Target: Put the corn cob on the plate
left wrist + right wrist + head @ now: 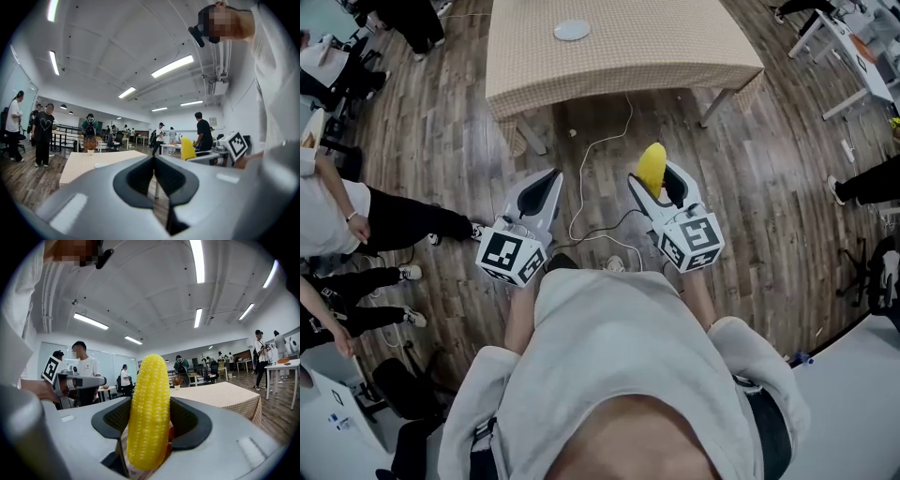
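Kernels in neat rows fill my right gripper view: the corn cob (149, 413) stands upright between the two dark, mesh-textured pads (116, 417). It is yellow, glossy and tapered to a rounded tip. My right gripper (661, 187) is clamped on its lower part. In the head view only the cob's yellow top shows above the jaws.

That view alone shows clearly the plate (572, 30), small, round and pale, lying on the surface (675, 47), which is covered with a tan checked cloth (609, 66). The corn cob is well short of the surface, held over the wooden plank floor (769, 187).

My left gripper (153, 176) has its jaws pressed together with nothing between them, as its own view makes plain.

I hold both grippers out before my chest, side by side, jaws pointing toward the surface and marker cubes nearest me. A white cable (598, 178) loops across the floor from under the surface's near edge toward me.
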Tool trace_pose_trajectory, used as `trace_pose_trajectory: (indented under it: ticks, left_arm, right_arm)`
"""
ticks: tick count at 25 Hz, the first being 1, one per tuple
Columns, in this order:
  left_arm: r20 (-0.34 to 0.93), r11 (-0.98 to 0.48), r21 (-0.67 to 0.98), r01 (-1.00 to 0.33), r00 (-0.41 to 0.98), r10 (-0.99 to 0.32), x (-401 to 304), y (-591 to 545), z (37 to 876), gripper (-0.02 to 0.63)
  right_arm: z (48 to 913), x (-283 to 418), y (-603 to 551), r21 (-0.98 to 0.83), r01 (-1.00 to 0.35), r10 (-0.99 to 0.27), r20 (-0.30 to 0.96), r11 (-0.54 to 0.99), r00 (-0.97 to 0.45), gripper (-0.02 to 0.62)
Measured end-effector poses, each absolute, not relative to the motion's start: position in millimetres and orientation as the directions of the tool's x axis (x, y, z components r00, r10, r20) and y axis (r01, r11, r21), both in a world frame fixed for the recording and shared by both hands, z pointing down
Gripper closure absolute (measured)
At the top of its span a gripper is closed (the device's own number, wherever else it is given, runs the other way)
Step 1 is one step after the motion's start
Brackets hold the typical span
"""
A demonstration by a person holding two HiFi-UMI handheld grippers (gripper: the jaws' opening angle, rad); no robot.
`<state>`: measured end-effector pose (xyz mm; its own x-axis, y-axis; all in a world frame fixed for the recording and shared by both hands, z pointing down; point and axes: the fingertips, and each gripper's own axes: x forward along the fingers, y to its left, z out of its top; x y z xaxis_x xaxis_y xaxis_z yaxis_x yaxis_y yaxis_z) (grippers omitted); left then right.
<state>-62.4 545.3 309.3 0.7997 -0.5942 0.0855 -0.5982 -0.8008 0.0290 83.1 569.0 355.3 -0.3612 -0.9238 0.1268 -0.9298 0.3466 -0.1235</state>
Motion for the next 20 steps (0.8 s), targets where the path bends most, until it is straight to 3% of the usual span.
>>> trace_pose_trajectory:
  ticks: [20]
  left_arm:
    - [0.085,-0.785,0.034,-0.618,0.785,-0.614,-57.5,511.3,314.6,0.598]
  right_arm:
    - [364.7,83.9,536.4,-0.135,-0.912,-0.907,0.126,0.386,-0.402,0.345]
